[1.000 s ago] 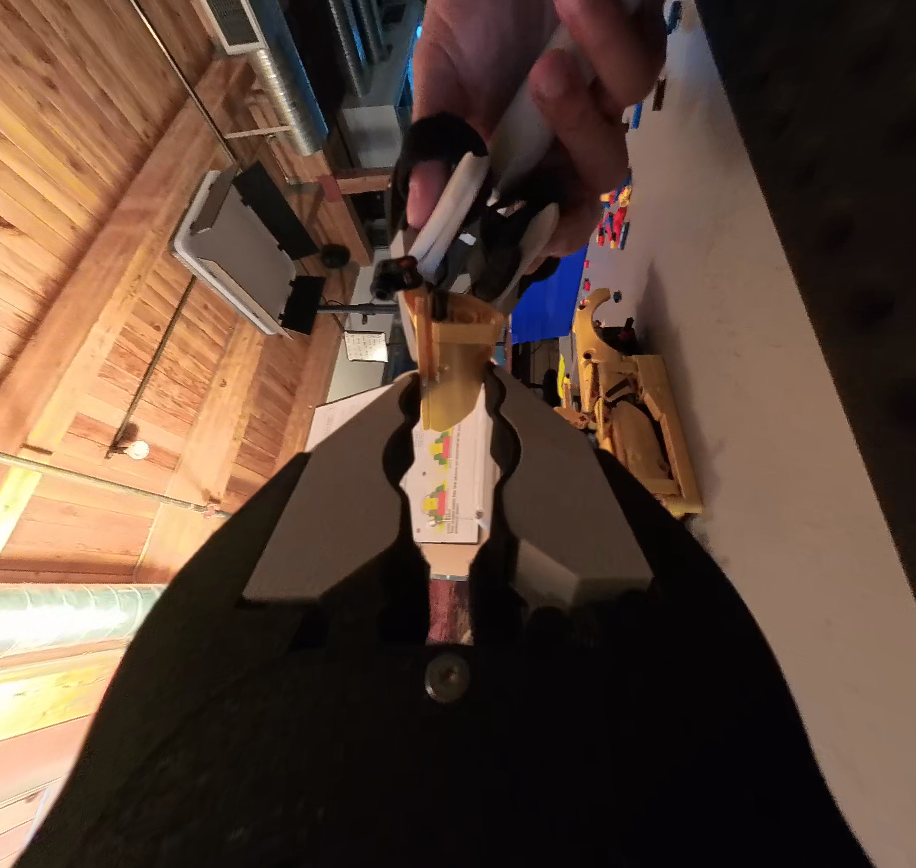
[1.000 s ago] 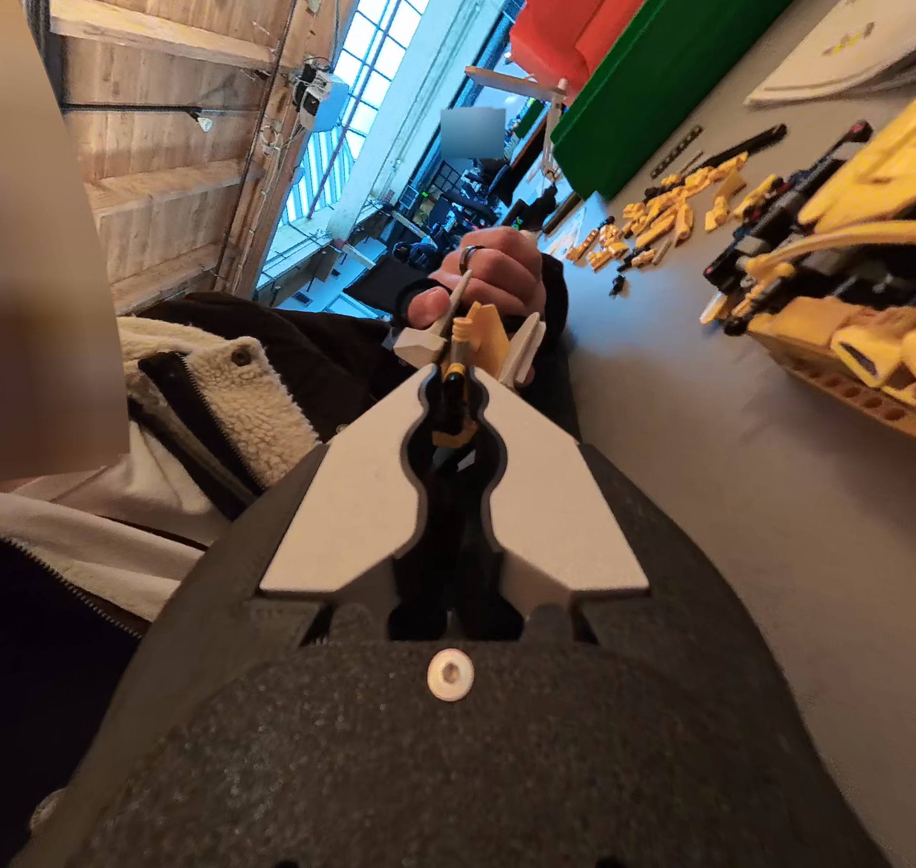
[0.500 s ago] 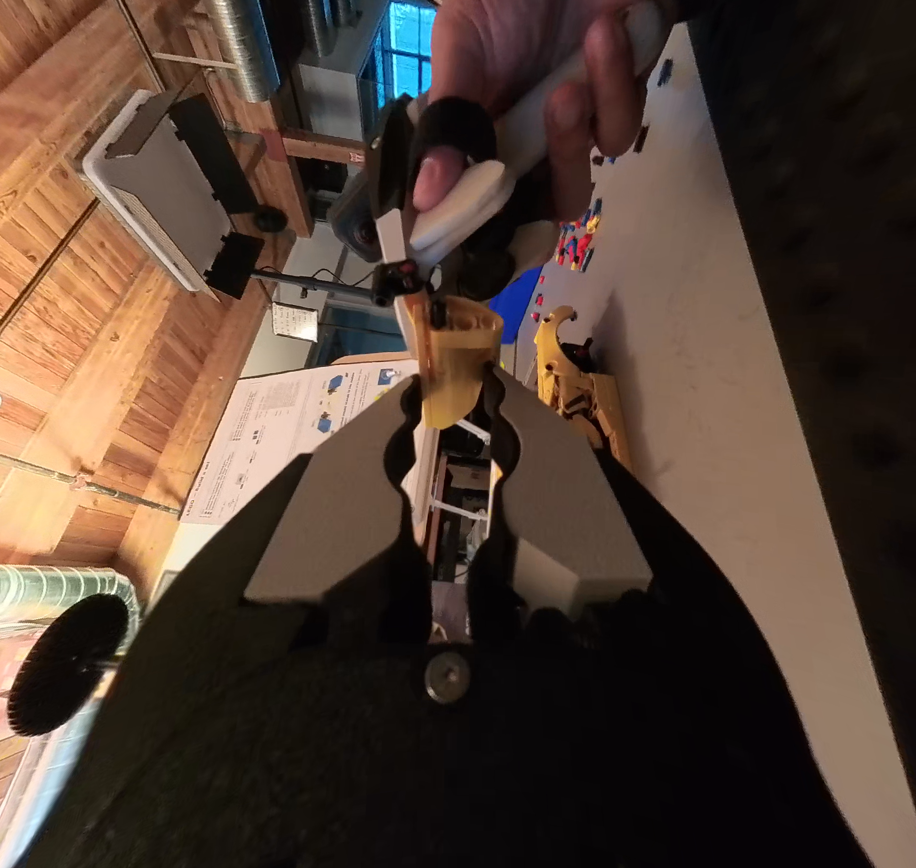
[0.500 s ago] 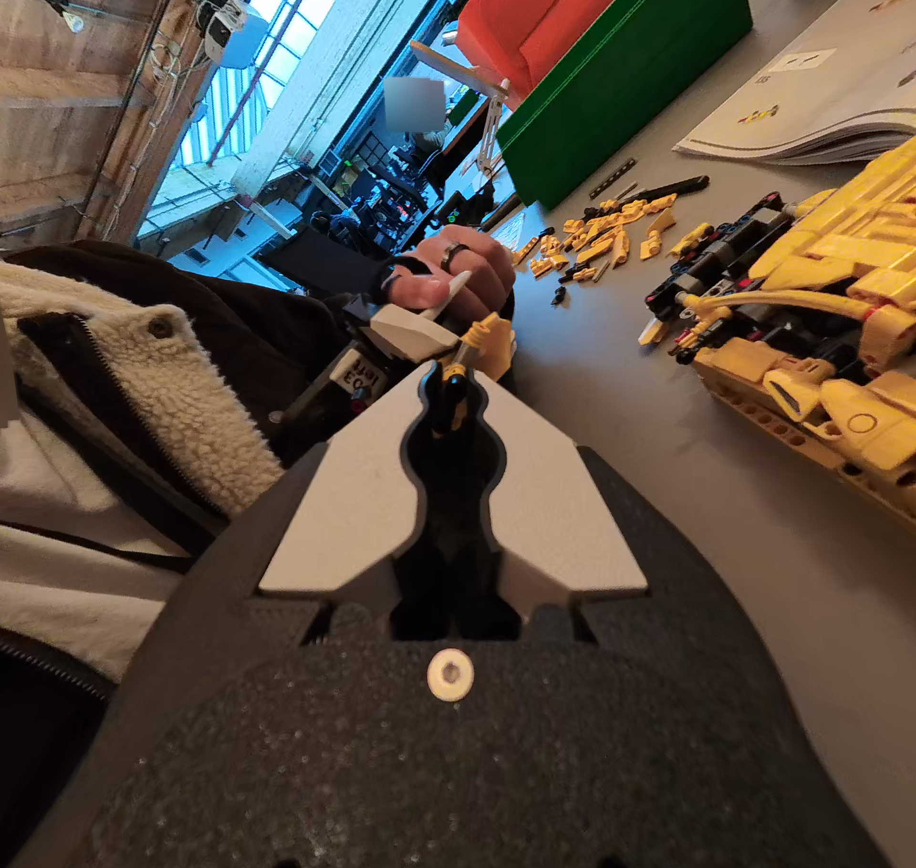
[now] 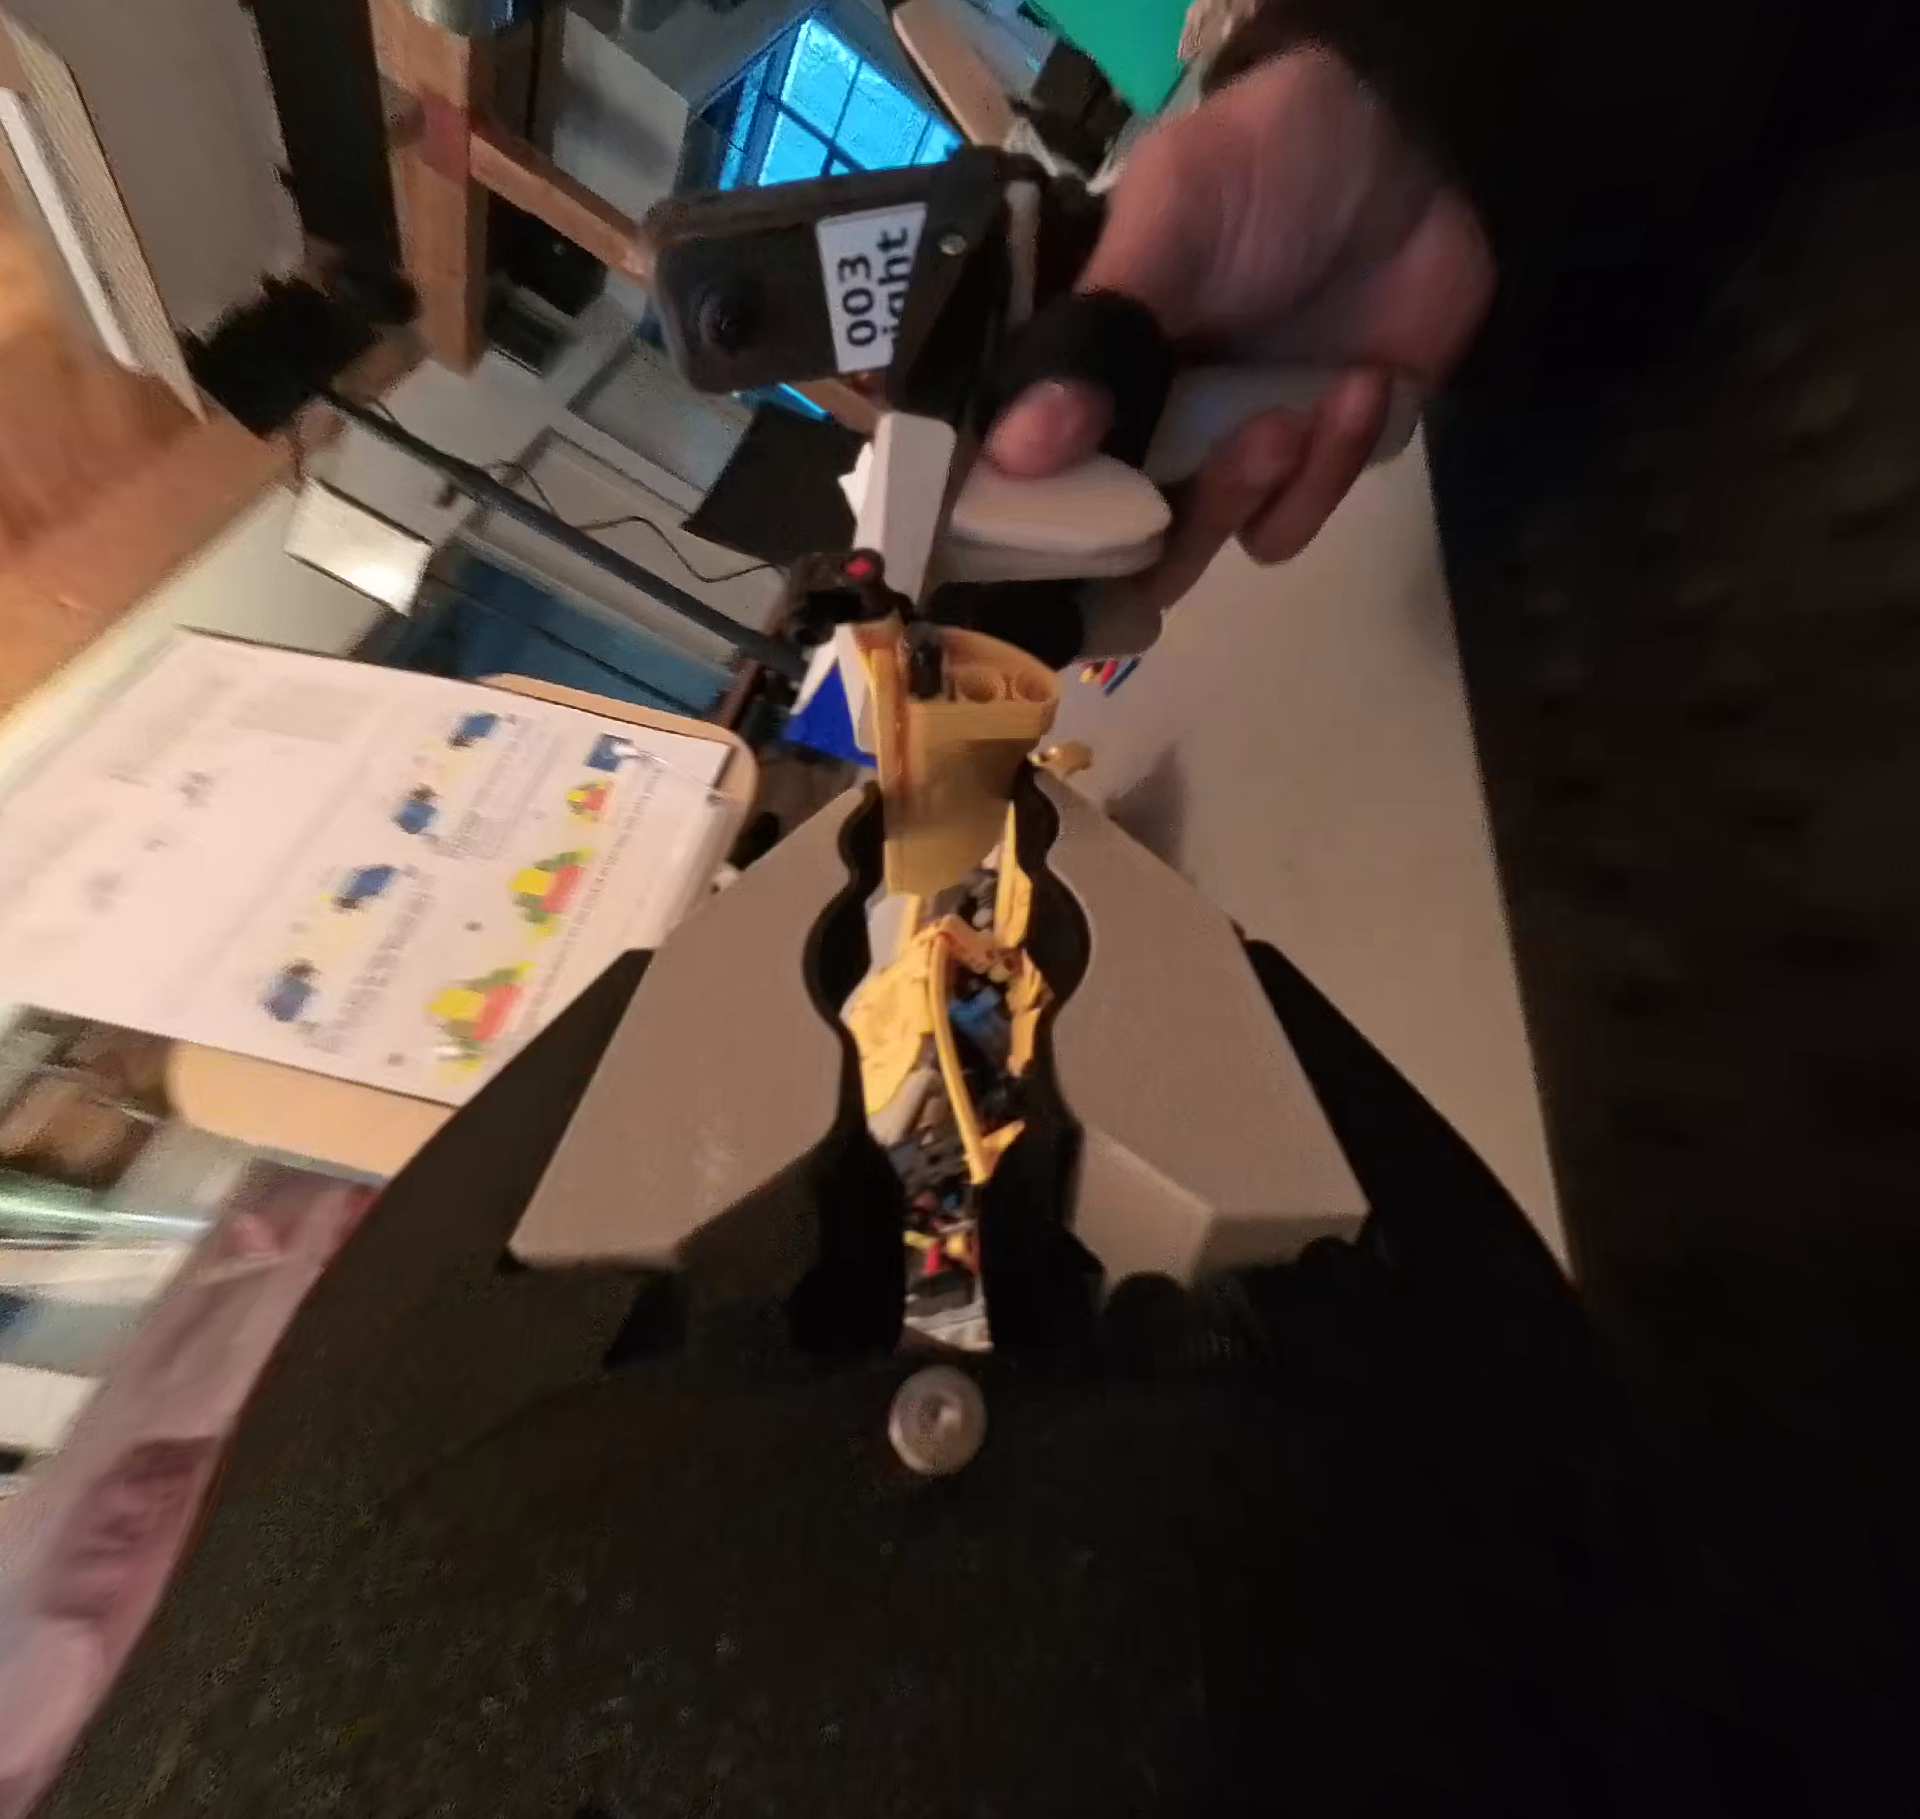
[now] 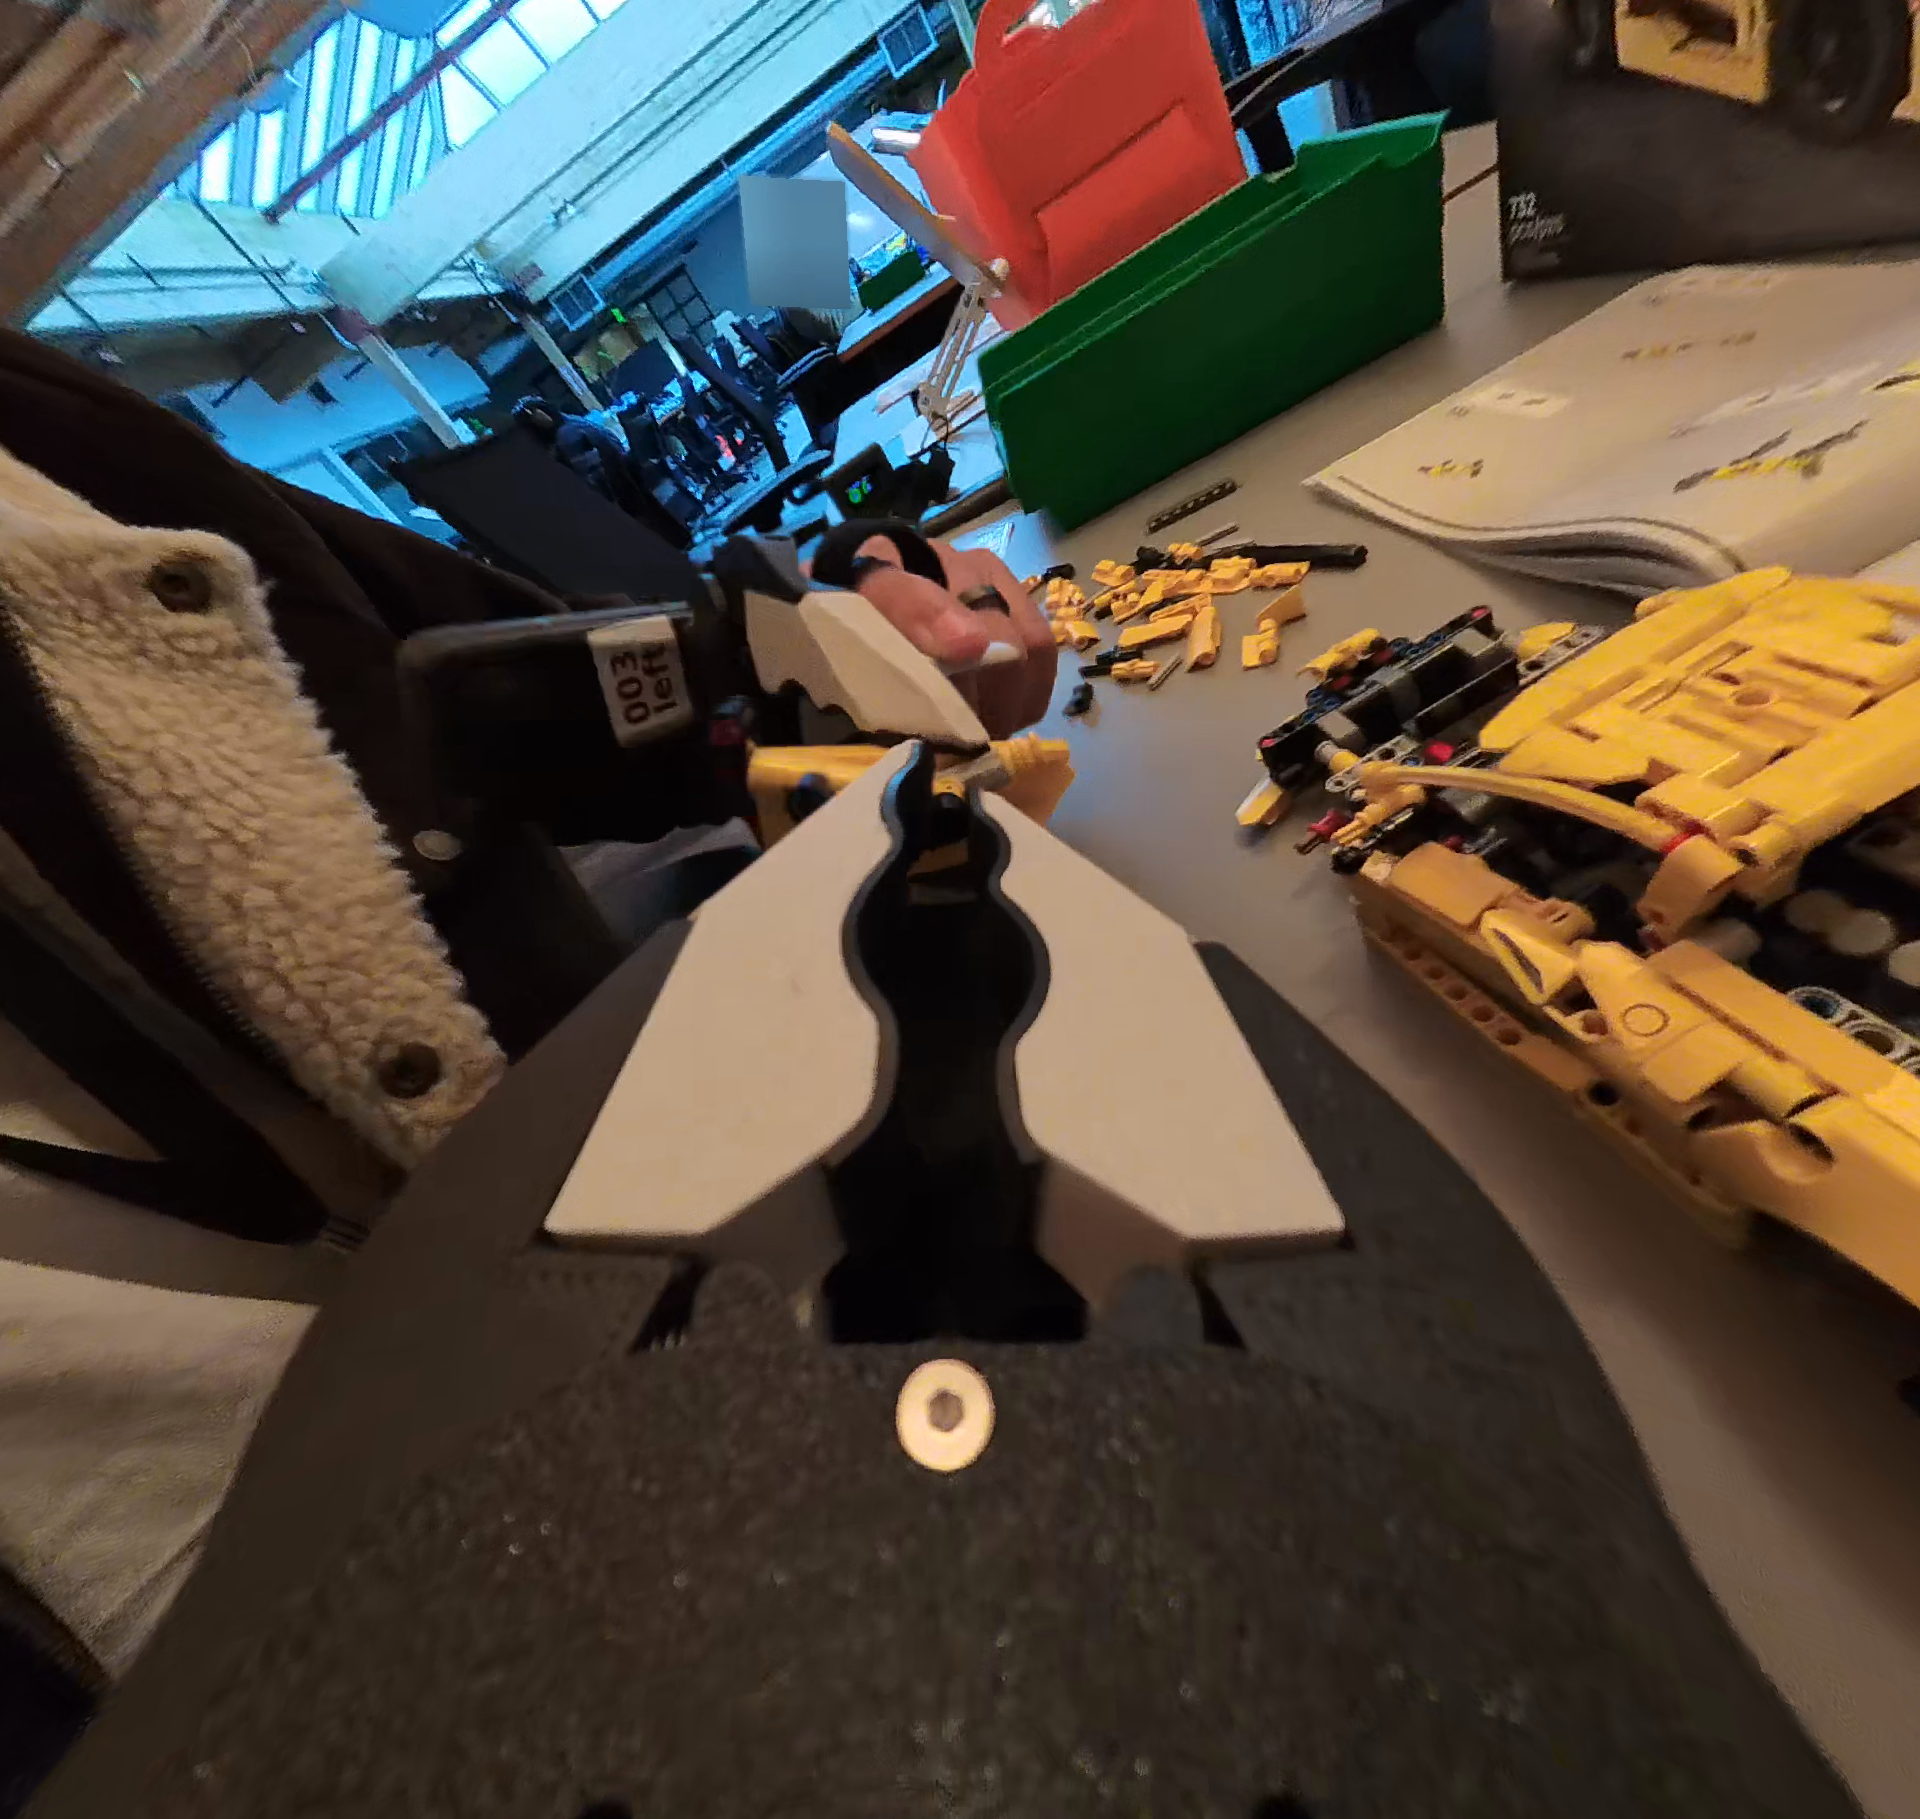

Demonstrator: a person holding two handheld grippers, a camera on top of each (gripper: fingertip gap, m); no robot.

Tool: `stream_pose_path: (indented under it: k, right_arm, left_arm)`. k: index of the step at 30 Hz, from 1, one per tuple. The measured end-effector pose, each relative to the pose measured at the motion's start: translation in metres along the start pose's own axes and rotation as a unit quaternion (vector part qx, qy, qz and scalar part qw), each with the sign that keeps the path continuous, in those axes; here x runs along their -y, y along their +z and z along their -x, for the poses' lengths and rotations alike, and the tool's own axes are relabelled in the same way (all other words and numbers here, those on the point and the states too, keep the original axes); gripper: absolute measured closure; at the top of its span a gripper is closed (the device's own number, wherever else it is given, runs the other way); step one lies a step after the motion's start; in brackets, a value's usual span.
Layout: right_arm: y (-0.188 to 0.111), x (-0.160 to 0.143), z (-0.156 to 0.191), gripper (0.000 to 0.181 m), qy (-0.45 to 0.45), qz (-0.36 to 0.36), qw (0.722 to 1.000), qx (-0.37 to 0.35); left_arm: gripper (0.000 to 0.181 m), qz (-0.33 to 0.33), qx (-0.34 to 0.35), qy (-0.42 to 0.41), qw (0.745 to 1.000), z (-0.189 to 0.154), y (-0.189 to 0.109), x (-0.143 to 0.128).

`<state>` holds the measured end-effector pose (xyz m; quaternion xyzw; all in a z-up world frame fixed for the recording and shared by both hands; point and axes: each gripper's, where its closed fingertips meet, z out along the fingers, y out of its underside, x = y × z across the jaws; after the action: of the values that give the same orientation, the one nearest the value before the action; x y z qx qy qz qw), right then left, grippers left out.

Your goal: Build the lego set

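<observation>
L gripper jaws clamp yellow panel; R gripper jaws pinch black pin. Risk: misaligned push pops pin out.

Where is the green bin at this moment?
In the right wrist view, the green bin stands on the grey table at the upper right, in front of the red bag, beyond the loose yellow pieces and left of the open instruction booklet.
</observation>
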<state>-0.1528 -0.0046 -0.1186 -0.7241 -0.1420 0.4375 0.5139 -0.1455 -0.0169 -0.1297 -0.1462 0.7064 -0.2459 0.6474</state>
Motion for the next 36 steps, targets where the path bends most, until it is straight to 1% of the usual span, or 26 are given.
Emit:
stream_pose_path:
  k: [1, 5, 7, 10, 11, 14, 16, 18, 20, 21, 22, 23, 25, 27, 31, 33, 34, 36]
  right_arm:
    - [0.000, 0.002, 0.000, 0.178, 0.009, -0.005, 1.000, 0.004]
    - [0.001, 0.004, -0.010, 0.174, 0.075, -0.032, 0.997, 0.016]
    - [-0.005, 0.012, -0.010, 0.170, 0.070, -0.060, 0.995, 0.027]
    - [-0.017, 0.016, -0.007, 0.161, 0.007, -0.059, 0.998, 0.019]
    - [-0.020, 0.018, -0.005, 0.155, -0.028, -0.062, 0.998, 0.012]
    - [-0.016, 0.017, -0.002, 0.150, -0.104, -0.046, 0.993, -0.021]
    - [-0.009, 0.012, -0.005, 0.149, -0.121, -0.028, 0.991, -0.043]
    - [-0.001, 0.003, -0.010, 0.144, -0.130, 0.002, 0.990, -0.062]
    - [0.004, -0.006, -0.015, 0.146, -0.146, 0.029, 0.985, -0.082]
    - [0.006, -0.011, -0.019, 0.151, -0.154, 0.047, 0.983, -0.094]
    - [0.006, -0.017, -0.022, 0.166, -0.161, 0.065, 0.979, -0.103]
    - [0.005, -0.019, -0.025, 0.168, -0.166, 0.069, 0.977, -0.111]
    - [0.003, -0.019, -0.027, 0.168, -0.153, 0.065, 0.980, -0.112]
    - [0.001, -0.017, -0.025, 0.168, -0.123, 0.052, 0.987, -0.090]
    - [-0.003, -0.017, -0.019, 0.169, -0.090, 0.031, 0.995, -0.038]
    - [0.000, -0.019, -0.014, 0.169, -0.090, 0.028, 0.995, -0.020]
    - [0.003, -0.020, -0.013, 0.169, -0.104, 0.030, 0.994, -0.026]
    - [0.006, -0.023, -0.014, 0.168, -0.121, 0.040, 0.991, -0.035]
  left_arm:
    - [0.157, -0.004, -0.004, -0.018, 1.000, 0.002, 0.000, 0.001]
    - [0.157, 0.024, 0.018, 0.038, 0.999, 0.004, 0.002, -0.010]
    - [0.157, 0.029, 0.025, 0.044, 0.998, 0.006, 0.002, -0.014]
    - [0.157, 0.044, 0.037, 0.012, 0.998, 0.017, 0.001, -0.022]
    - [0.157, 0.053, 0.031, -0.010, 0.998, 0.018, 0.002, -0.026]
    - [0.157, 0.076, -0.003, -0.060, 0.995, 0.011, 0.005, -0.037]
    - [0.157, 0.096, -0.020, -0.051, 0.994, 0.003, 0.008, -0.043]
    - [0.157, 0.116, -0.034, -0.009, 0.993, -0.008, 0.010, -0.049]
    - [0.157, 0.134, -0.047, 0.033, 0.989, -0.018, 0.011, -0.054]
    - [0.157, 0.135, -0.051, 0.047, 0.988, -0.021, 0.011, -0.054]
    - [0.157, 0.138, -0.055, 0.049, 0.988, -0.023, 0.012, -0.054]
    - [0.157, 0.142, -0.059, 0.043, 0.987, -0.023, 0.012, -0.056]
    - [0.157, 0.143, -0.071, 0.011, 0.987, -0.024, 0.012, -0.057]
    - [0.157, 0.139, -0.081, -0.029, 0.987, -0.024, 0.012, -0.054]
    - [0.156, 0.124, -0.093, -0.060, 0.986, -0.027, 0.012, -0.046]
    - [0.156, 0.126, -0.119, -0.113, 0.978, -0.032, 0.013, -0.042]
    - [0.156, 0.129, -0.125, -0.122, 0.976, -0.033, 0.013, -0.042]
    - [0.157, 0.130, -0.127, -0.098, 0.979, -0.036, 0.013, -0.044]
